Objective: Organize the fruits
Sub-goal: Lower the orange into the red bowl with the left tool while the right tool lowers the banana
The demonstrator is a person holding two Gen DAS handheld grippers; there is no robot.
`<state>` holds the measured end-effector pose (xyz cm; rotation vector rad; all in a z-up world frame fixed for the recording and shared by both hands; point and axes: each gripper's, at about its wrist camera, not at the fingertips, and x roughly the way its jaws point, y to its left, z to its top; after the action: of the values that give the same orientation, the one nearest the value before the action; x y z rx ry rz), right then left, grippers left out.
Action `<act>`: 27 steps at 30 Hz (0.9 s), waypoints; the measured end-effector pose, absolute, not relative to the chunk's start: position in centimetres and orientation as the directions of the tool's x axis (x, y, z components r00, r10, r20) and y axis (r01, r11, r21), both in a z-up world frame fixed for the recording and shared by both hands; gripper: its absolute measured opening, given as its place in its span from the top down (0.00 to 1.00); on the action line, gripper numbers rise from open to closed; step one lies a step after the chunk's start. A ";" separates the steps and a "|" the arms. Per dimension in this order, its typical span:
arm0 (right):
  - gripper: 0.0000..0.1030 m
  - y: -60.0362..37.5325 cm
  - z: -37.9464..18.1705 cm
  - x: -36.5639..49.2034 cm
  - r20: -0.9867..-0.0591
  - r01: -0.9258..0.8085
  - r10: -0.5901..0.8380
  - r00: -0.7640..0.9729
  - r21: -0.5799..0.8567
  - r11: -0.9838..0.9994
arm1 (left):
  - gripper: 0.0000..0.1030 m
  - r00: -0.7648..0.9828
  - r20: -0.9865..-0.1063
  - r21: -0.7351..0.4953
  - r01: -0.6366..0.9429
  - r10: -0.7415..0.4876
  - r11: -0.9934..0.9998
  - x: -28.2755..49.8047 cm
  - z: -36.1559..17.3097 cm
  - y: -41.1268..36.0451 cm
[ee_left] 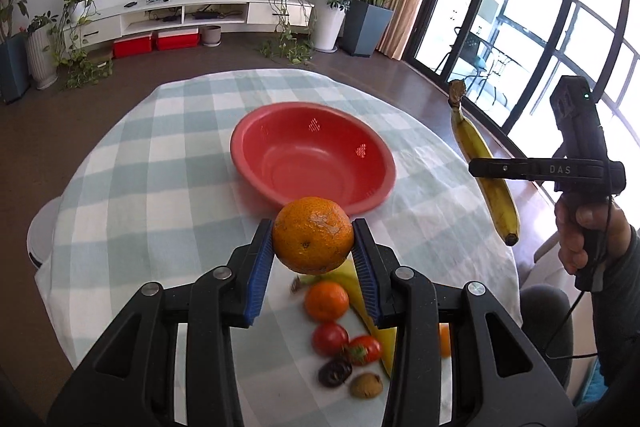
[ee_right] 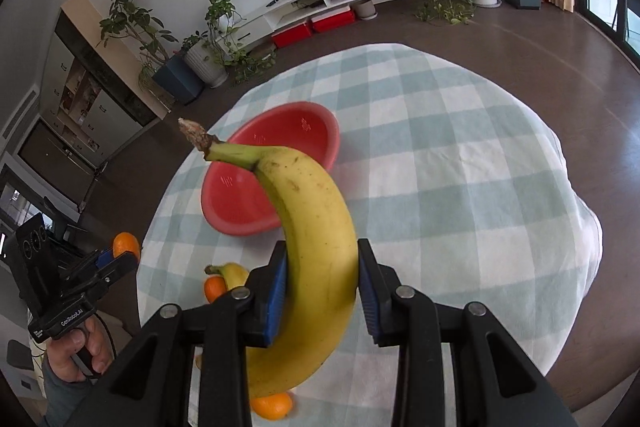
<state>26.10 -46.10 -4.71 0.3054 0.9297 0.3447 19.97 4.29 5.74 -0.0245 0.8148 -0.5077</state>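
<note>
left wrist: high, tilted down, near | right wrist: likewise | shared: red bowl [ee_left: 313, 155], checked table [ee_left: 160, 163]

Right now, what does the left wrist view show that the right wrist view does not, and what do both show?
Only the left wrist view shows two tomatoes, a dark fruit and a brown nut-like item. Only the right wrist view shows the cabinet. Both show the red bowl, the left tool shut on an orange, and the right tool shut on a banana.

second banana [ee_left: 362, 297] half hidden behind gripper [ee_left: 313, 245], small dark fruits [ee_left: 335, 373] blurred
</note>
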 end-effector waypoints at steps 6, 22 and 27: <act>0.66 -42.3 -3.9 32.4 -0.736 -0.207 0.406 0.542 0.351 0.913 | 0.65 0.583 -0.715 -0.157 0.404 -0.386 0.901 28.2 6.5 1.3; 0.66 -38.0 -10.7 40.3 -0.844 -0.210 0.315 0.434 0.246 0.946 | 0.65 0.504 -0.813 -0.062 0.423 -0.292 0.904 34.7 -1.9 -3.0; 0.65 -37.6 -11.9 40.4 -0.859 -0.218 0.292 0.421 0.216 0.952 | 0.65 0.507 -0.818 -0.032 0.432 -0.272 0.901 34.6 -3.0 -3.8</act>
<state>40.42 -37.63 -11.90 0.0750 1.0907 0.3198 34.62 -3.84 -3.04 0.1849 0.9487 -0.4270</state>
